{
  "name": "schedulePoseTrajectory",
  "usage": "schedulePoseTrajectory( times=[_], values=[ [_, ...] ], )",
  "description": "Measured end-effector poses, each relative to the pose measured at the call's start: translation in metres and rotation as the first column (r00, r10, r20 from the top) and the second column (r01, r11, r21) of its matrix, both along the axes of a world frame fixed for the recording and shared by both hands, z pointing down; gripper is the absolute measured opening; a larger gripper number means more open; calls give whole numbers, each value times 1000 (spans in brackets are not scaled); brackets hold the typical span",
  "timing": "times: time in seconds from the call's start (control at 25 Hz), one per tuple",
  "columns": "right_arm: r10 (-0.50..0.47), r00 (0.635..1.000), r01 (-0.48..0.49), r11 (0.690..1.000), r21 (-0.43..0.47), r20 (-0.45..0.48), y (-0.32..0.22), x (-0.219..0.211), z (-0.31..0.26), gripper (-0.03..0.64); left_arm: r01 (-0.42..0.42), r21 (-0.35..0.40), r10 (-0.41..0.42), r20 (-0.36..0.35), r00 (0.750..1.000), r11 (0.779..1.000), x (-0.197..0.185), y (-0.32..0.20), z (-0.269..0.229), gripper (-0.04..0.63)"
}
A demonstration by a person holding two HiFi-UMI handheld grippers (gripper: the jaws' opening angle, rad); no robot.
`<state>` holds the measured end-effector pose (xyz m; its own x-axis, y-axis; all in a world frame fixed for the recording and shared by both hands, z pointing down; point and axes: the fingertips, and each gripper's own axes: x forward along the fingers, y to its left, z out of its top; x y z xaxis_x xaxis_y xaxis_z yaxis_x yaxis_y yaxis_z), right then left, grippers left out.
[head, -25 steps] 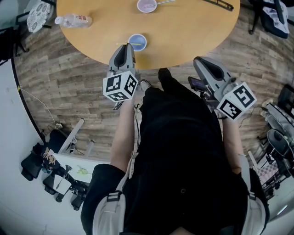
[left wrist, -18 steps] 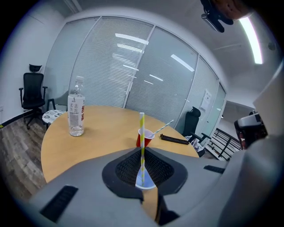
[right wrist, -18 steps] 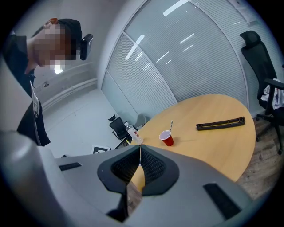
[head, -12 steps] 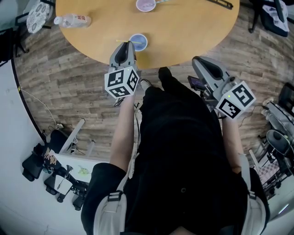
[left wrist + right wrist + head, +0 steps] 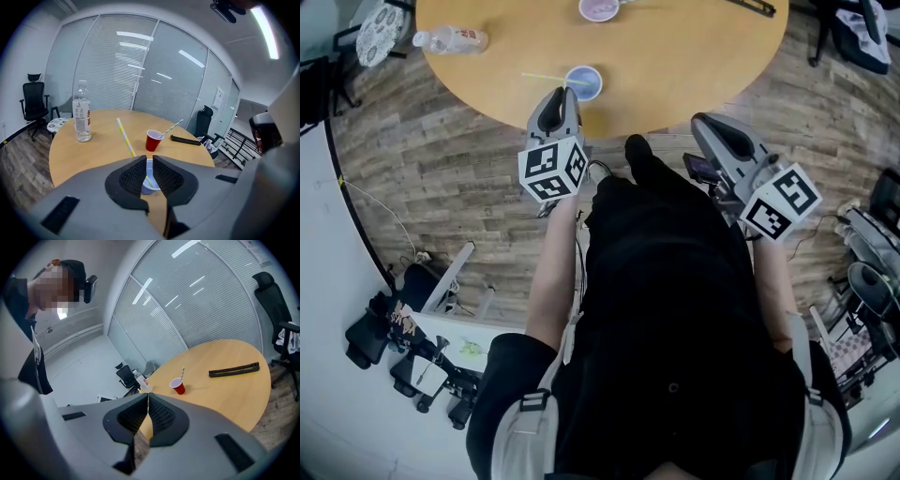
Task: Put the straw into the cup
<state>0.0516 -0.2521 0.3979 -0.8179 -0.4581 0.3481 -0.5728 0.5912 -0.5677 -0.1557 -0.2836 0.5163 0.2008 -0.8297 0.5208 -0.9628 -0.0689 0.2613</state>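
Note:
A pale blue cup (image 5: 581, 82) stands near the front edge of the round wooden table (image 5: 675, 66). A yellow-and-white striped straw (image 5: 546, 76) rests in it and leans out to the left. My left gripper (image 5: 566, 91) hovers just in front of the cup. In the left gripper view the blue cup (image 5: 150, 168) shows through the narrow gap between the jaws of the left gripper (image 5: 149, 161). The straw (image 5: 125, 138) passes behind the left jaw, untouched. My right gripper (image 5: 701, 122) hangs off the table, shut and empty, as the right gripper (image 5: 148, 397) view shows.
A red cup (image 5: 153, 140) with its own straw stands farther back. A clear water bottle (image 5: 450, 41) is at the table's left. A black bar (image 5: 187, 139) lies at the far right. Office chairs (image 5: 33, 105) stand around. The floor is wood plank.
The straw showed only as a short stub at the left gripper's tips; now it leans far out of the blue cup to the left. The left gripper shifted slightly forward. The right gripper stayed put.

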Motion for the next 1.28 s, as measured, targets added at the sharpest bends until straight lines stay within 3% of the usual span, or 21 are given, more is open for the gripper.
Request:
schedulePoseTrajectory(
  times=[0.48,0.88,1.28],
  values=[
    [26,1000,-26,999,43,4,14,-6,-11,18,-10,69,11,-4,1000,998,-2,26,-32,34],
    [63,998,-64,995,75,13,27,-6,-17,18,-98,120,103,-30,994,988,13,44,-61,34],
    [82,997,-82,986,142,8,103,-51,-43,18,-167,182,179,-48,983,969,-15,133,-92,12]
  ],
)
